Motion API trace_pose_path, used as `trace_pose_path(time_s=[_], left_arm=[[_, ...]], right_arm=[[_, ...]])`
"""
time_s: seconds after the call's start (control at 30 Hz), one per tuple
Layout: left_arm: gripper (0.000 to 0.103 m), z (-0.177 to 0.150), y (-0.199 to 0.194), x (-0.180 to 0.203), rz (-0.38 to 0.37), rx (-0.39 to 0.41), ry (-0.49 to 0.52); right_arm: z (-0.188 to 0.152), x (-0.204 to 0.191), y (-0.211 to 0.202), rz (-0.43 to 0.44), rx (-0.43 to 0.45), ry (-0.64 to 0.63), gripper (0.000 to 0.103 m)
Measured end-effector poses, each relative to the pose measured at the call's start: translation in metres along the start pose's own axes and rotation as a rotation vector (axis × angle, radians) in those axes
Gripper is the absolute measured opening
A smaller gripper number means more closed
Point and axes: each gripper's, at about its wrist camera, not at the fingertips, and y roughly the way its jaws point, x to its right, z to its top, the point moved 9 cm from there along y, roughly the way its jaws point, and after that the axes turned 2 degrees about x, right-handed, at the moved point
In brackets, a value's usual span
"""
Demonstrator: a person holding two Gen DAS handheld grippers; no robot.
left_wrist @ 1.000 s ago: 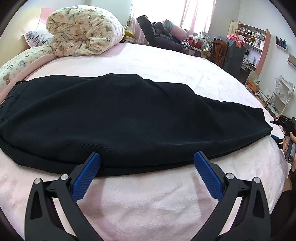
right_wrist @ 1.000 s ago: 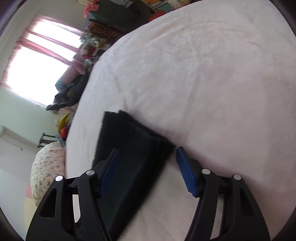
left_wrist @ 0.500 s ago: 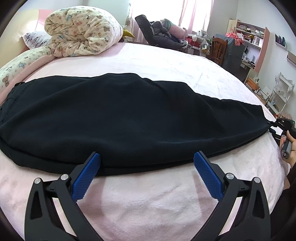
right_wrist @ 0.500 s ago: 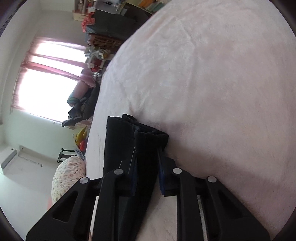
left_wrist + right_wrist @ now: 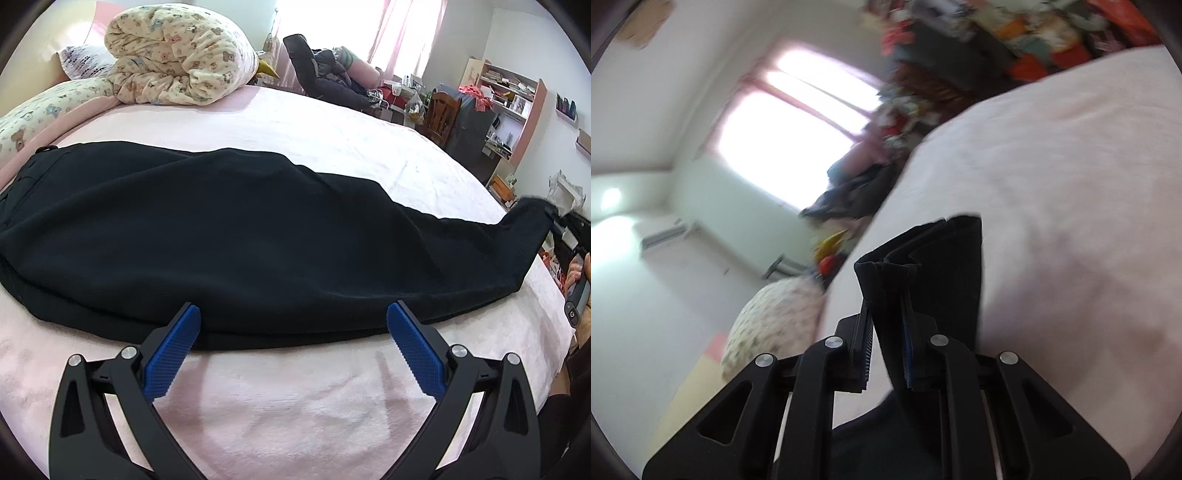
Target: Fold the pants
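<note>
Our right gripper (image 5: 886, 343) has its fingers squeezed tight on the leg end of the long black soft pants (image 5: 229, 236), lifting it off the pink fuzzy bed (image 5: 295, 398). Our left gripper (image 5: 293, 349) has its fingers wide apart, holding nothing, just beside the pants' near edge.

A home bedroom: pink-sheeted bed (image 5: 295, 147) w/ rolled teddy-print duvet (image 5: 177, 59) at its head. Beyond the bed, pink-curtained window (image 5: 790, 122), clothes-heaped chair (image 5: 325, 81), cluttered bookshelf (image 5: 509, 96) to the bed's right.

My left gripper (image 5: 293, 332) hovers low with jaws spread wide — blue pads (image 5: 413, 349) at five and seven o'clock. My right gripper (image 5: 886, 332) — clamped, tilted, raised at six o'clock.
</note>
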Motion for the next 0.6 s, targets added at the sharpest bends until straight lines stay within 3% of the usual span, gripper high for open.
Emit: trace_pose_path(time_s=[0.23,0.6], left_arm=[[0.101,0.005,-0.006,-0.007,0.0,0.018,-0.026],[0.101,0.015,-0.018,-0.024,0.0,0.051,-0.121]], right_arm=[[-0.036,-0.076,0.018,0.167,-0.105,-0.062,0.014],[-0.108,-0.162,0.046,0.321,-0.281,-0.159,0.014]])
